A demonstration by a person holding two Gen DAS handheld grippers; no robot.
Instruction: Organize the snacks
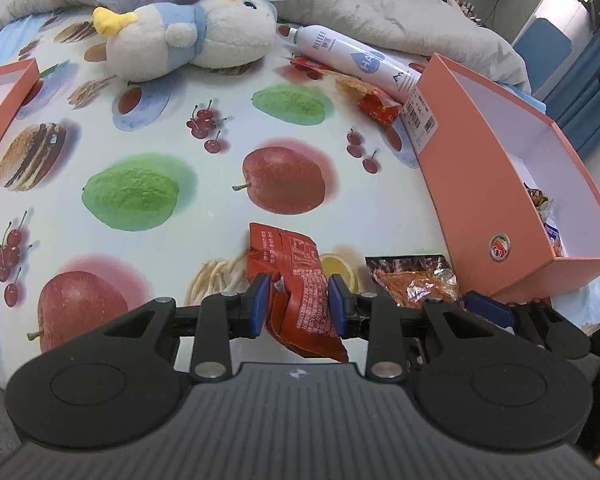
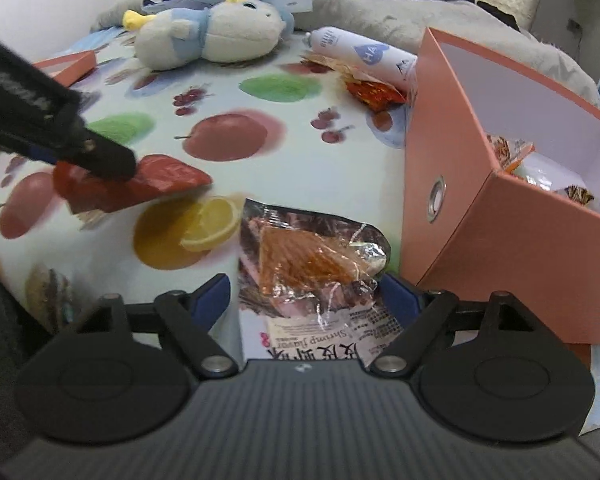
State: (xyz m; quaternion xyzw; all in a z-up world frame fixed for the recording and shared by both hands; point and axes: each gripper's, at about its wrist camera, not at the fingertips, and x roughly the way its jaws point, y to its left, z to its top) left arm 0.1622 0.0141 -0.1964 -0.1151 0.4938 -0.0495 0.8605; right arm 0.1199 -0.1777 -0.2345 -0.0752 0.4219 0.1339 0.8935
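Note:
A red snack packet [image 1: 296, 256] lies on the fruit-print cloth [image 1: 180, 140], and my left gripper [image 1: 299, 294] is shut on its near end, both blue pads pressing it. The right wrist view shows that gripper [image 2: 100, 156] over the same packet [image 2: 168, 176]. A clear shrimp-flavour packet [image 2: 312, 256] lies flat beside the orange box [image 2: 520, 248]. My right gripper [image 2: 306, 294] stands open around its near end, and its pads are clear of the packet. In the left wrist view this packet [image 1: 416, 276] sits right of the red one.
The orange box [image 1: 480, 168] holds several snacks. Another red packet [image 1: 376, 102] and a white spray bottle [image 1: 352, 56] lie behind it. A plush toy [image 1: 188, 40] rests at the back, an orange lid [image 1: 4, 92] at the far left, and grey bedding [image 1: 380, 8] behind.

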